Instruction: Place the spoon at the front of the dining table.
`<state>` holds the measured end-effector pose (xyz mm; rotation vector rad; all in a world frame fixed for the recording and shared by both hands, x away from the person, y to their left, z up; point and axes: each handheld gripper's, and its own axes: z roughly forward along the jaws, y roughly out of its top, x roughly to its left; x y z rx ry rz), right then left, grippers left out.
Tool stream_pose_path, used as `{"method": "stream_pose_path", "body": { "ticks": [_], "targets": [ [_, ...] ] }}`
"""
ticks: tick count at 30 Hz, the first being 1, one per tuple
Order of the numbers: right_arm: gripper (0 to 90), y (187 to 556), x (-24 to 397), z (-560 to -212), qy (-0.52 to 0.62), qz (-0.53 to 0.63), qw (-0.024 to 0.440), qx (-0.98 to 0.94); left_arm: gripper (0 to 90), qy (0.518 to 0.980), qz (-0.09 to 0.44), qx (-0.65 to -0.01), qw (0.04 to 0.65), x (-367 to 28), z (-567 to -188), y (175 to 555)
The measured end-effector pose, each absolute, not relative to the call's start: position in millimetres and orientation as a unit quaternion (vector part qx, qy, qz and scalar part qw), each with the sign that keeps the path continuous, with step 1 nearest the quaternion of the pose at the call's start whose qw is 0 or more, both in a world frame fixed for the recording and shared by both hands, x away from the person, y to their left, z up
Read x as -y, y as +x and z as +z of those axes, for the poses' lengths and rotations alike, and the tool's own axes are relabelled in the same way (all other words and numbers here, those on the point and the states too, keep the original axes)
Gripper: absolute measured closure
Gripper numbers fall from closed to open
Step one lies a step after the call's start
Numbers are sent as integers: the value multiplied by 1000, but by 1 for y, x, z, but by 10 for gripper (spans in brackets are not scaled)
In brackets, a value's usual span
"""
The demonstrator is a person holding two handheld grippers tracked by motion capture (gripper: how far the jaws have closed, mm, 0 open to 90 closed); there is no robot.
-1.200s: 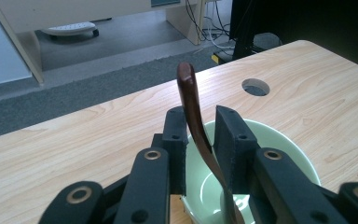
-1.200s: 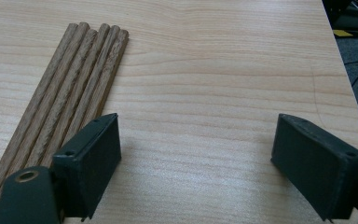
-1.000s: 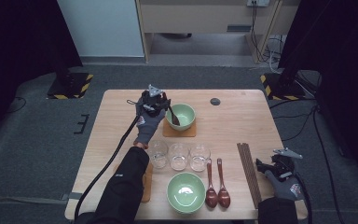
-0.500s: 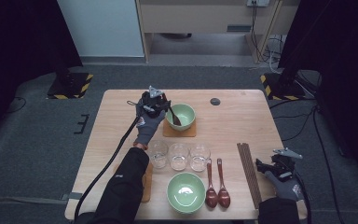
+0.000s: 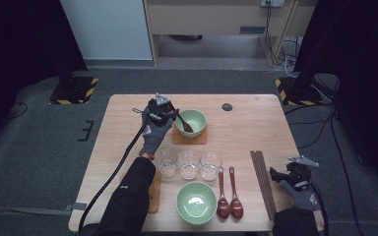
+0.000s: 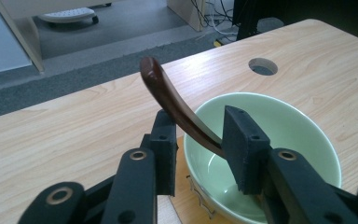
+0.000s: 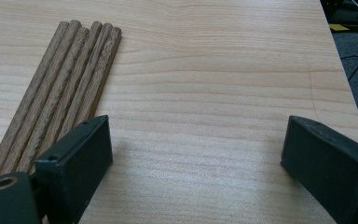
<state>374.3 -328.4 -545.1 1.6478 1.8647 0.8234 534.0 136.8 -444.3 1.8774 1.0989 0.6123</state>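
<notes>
A dark brown wooden spoon (image 6: 168, 93) leans in the far pale green bowl (image 6: 298, 135), bowl end down and handle tip up. Its handle runs between the jaws of my left gripper (image 6: 200, 135), which have just been opening. The handle lies against the right pad (image 6: 242, 140), but the pads do not clamp it. In the high view this gripper (image 5: 174, 115) sits at the left rim of that bowl (image 5: 198, 116), where the spoon (image 5: 184, 124) rests. My right gripper (image 7: 196, 149) stands wide open over bare table, right of the chopsticks (image 7: 60, 88), near the table's front right corner (image 5: 290, 167).
The far bowl stands on a wooden coaster (image 5: 189, 138). Three glasses (image 5: 188, 164) line the middle. A second green bowl (image 5: 197, 202) and two brown spoons (image 5: 229, 196) lie near the front, with the chopsticks (image 5: 262, 182) to their right. A cable hole (image 5: 227, 106) is at the back.
Hardly anything differs. The left gripper stays at the far bowl's left rim with the spoon between its jaws. The right gripper has not moved.
</notes>
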Motion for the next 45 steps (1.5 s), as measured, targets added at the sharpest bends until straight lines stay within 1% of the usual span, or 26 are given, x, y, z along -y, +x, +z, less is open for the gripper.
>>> {"method": "stream_pose_path", "body": {
  "ticks": [8,12,15,22,29,33,37,39,41,45],
  "targets": [
    [78,375,328,-545,607,303,257,-688,620,758,241,-436,421,-135,-447,534],
    [24,375,328,-546,602,300,249,-696,629,770,244,-431,402,-132,-452,533],
    [15,375,328,-546,604,299,249,-696,623,777,243,-427,394,-129,-457,533],
    [21,375,329,-546,609,297,251,-691,596,782,239,-424,389,-129,-465,532],
    [35,375,331,-546,615,297,256,-684,529,789,232,-429,374,-140,-474,530],
    [46,374,332,-545,617,297,258,-681,493,787,225,-426,385,-142,-477,528],
    [53,374,332,-545,619,295,257,-681,446,793,232,-416,379,-141,-476,526],
    [65,373,332,-544,620,291,262,-680,426,791,232,-414,386,-141,-475,524],
    [71,373,332,-543,620,287,269,-679,415,788,227,-414,396,-142,-474,523],
    [79,372,333,-541,622,288,274,-675,390,791,232,-407,394,-141,-470,520]
  ]
}}
